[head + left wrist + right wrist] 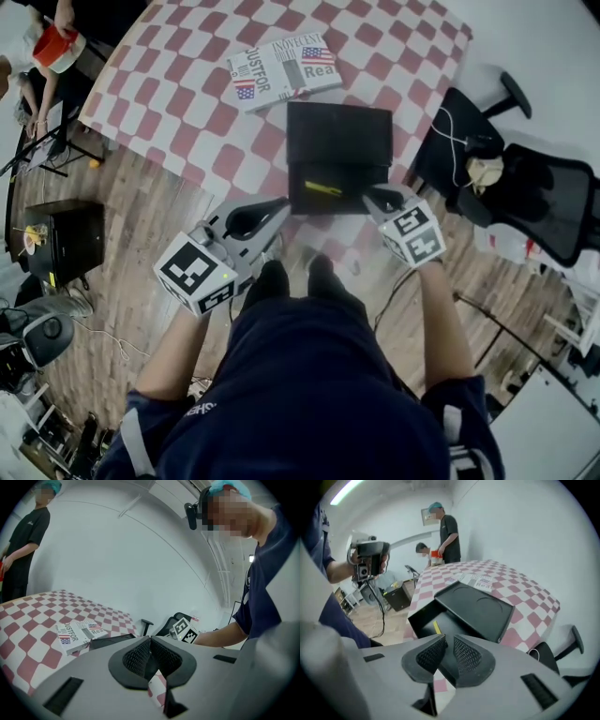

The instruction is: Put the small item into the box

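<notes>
Near the front edge of the worktop [178, 103] we hold both tools. Our right tool [449, 638] has its jaws a narrow gap apart with nothing between them, and it points at the black box [419, 620] from just in front of it. Our left tool [150, 640] has its jaws pressed together and empty, and we hold it to the left of the box. The box is open, its lid [339, 131] lying back behind the tray. The small item [322, 188], a thin yellow strip, lies inside the tray, left of its middle. Behind the box a book [282, 69] with flag prints rests on the red-and-white checks. To the right of the worktop stands a black chair [544, 192].
</notes>
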A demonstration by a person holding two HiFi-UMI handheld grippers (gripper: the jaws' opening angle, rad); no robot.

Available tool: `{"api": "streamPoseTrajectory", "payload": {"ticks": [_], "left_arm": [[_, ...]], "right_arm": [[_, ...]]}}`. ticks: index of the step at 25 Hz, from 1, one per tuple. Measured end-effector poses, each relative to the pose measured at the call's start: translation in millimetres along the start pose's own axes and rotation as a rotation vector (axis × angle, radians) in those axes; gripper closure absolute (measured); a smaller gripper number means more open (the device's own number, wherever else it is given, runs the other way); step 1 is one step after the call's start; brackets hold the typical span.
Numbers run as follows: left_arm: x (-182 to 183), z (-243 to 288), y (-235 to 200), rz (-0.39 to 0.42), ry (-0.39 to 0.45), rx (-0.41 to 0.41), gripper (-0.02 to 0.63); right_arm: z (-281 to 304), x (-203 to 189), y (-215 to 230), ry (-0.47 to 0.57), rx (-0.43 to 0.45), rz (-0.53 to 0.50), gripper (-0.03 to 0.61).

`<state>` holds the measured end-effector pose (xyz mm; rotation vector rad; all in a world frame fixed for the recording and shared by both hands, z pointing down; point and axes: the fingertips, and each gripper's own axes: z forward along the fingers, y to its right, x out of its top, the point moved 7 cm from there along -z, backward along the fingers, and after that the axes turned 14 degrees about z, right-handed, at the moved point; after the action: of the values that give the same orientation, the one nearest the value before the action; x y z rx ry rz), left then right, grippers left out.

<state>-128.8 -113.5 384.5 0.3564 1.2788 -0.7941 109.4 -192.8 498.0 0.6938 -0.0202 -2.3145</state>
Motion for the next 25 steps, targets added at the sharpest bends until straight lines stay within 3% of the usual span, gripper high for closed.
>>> {"api": "streamPoseTrajectory", "payload": {"ticks": [5, 11, 16, 25], "left_arm": [[10, 1, 13, 0.04, -0.003, -0.041, 0.575], [25, -3, 27, 0.09, 0.001, -0.068, 0.575], [30, -7, 34, 0.115, -0.001, -0.083, 0.575], [40, -5, 43, 0.146, 0.004, -0.115, 0.575]], "right_arm": [[-46, 5, -9, 0.227, 0.034, 0.159, 0.528], [-96, 16, -30, 0.413, 0.097, 0.217, 0.543], [-124, 22, -44, 0.5, 0.121, 0.237, 0.552], [-146, 19, -60, 0.559, 0.121, 0.239, 0.561]]}}
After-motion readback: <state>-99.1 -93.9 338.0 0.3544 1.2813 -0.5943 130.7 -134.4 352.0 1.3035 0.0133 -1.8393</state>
